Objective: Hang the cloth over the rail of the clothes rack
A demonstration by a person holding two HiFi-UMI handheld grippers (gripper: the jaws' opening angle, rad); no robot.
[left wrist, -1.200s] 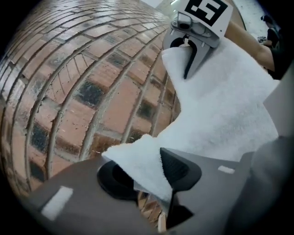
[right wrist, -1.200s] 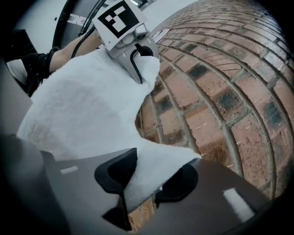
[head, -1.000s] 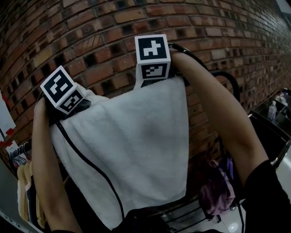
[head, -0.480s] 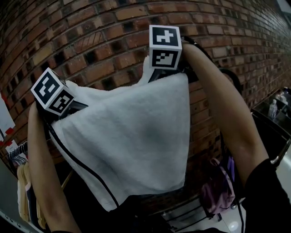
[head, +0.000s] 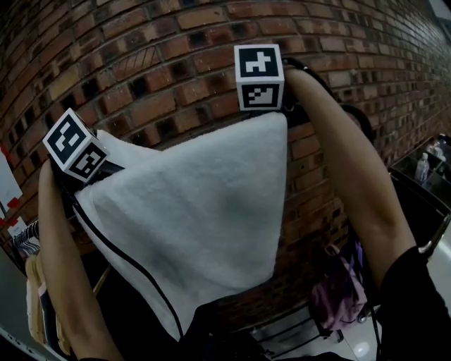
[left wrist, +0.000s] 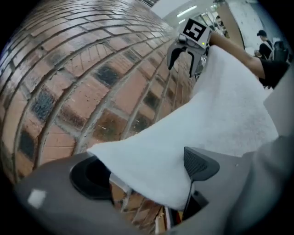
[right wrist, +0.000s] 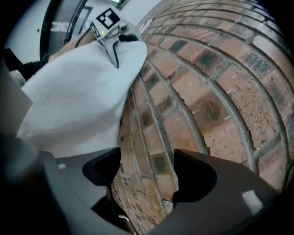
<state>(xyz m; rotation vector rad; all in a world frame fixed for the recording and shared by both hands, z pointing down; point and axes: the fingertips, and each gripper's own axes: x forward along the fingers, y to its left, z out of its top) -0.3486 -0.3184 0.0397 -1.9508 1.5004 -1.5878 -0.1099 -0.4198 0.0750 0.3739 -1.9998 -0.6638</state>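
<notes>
Head view hides both sets of jaws.
Left tool [left wrist: 147, 170]: opening, cloth [left wrist: 220, 114] corner loose between jaws.
Right tool [right wrist: 148, 174]: opening, released, nothing between jaws.

A red brick wall [head: 141, 63] is filling the background. At lower left, pale garments [head: 35, 282] are hanging on hangers, and a white sheet [head: 7, 185] is showing at the left edge. A purple fabric bundle [head: 337, 292] is sitting low at right, near a bottle [head: 422, 169] standing on a dark bench [head: 416, 194]. In the left gripper view, a person in dark clothes [left wrist: 271, 69] is standing far off beneath ceiling lights [left wrist: 186, 11].
</notes>
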